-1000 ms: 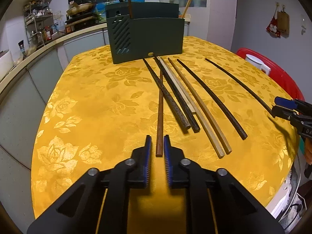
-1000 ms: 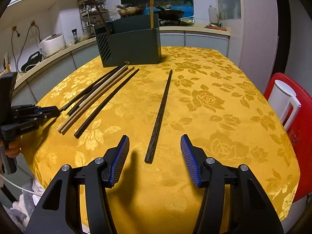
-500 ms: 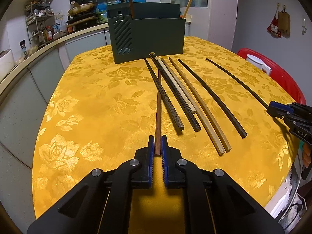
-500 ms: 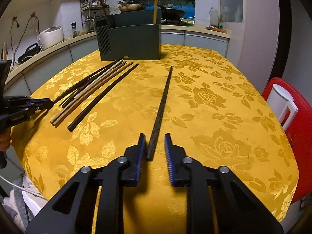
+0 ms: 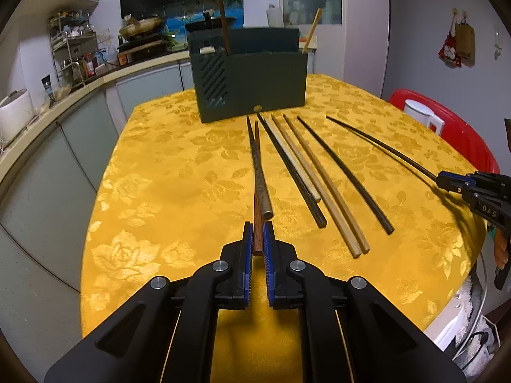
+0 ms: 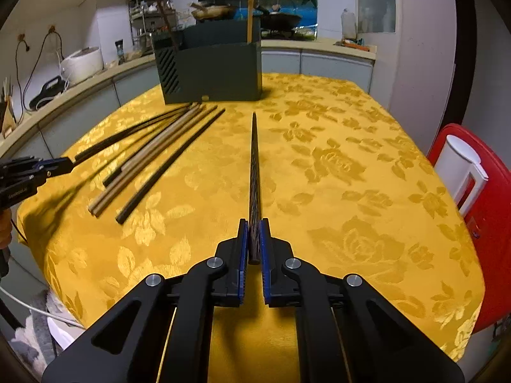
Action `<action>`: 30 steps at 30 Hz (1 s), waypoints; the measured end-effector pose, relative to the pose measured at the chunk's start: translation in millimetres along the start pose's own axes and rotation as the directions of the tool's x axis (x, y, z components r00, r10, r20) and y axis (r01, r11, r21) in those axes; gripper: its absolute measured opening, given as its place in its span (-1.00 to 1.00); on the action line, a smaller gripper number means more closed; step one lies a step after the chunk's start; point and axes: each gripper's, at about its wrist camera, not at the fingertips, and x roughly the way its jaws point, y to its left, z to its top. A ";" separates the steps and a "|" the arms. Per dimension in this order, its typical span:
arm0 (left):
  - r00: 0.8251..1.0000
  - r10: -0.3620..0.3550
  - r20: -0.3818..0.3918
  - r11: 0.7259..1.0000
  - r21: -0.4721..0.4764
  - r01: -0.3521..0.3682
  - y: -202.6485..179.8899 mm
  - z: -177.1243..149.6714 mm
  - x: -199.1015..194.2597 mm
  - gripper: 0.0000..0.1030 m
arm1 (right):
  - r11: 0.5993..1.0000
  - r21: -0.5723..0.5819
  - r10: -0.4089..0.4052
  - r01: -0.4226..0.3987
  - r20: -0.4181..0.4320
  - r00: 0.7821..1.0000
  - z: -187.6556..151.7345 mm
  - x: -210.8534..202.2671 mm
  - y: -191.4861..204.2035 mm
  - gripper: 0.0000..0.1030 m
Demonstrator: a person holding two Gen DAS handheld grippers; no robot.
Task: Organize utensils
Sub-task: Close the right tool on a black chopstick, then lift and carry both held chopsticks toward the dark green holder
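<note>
White "DAS" lettering on right tool [image 5: 447,182], chopstick [image 5: 380,145] clamped.

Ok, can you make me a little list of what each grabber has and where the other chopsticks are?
left gripper: shut on reddish-brown chopstick
right gripper: shut on dark patterned chopstick
loose chopsticks: lying side by side on the yellow tablecloth
holder: dark green box at the table's far end, two sticks standing in it
</note>
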 end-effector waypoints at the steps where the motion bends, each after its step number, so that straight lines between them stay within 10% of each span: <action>1: 1.000 0.000 0.007 1.000 0.001 0.000 0.1 1.3 -3.5 -0.88 | 1.000 0.004 -0.001 0.001 0.013 1.000 2.5 -3.9 -0.6 -0.84; 30: 0.959 0.047 0.281 0.999 -0.015 -0.044 16.2 91.3 -95.4 -0.88 | 0.998 -0.028 0.065 -0.060 0.306 0.950 93.9 -79.4 8.6 -0.84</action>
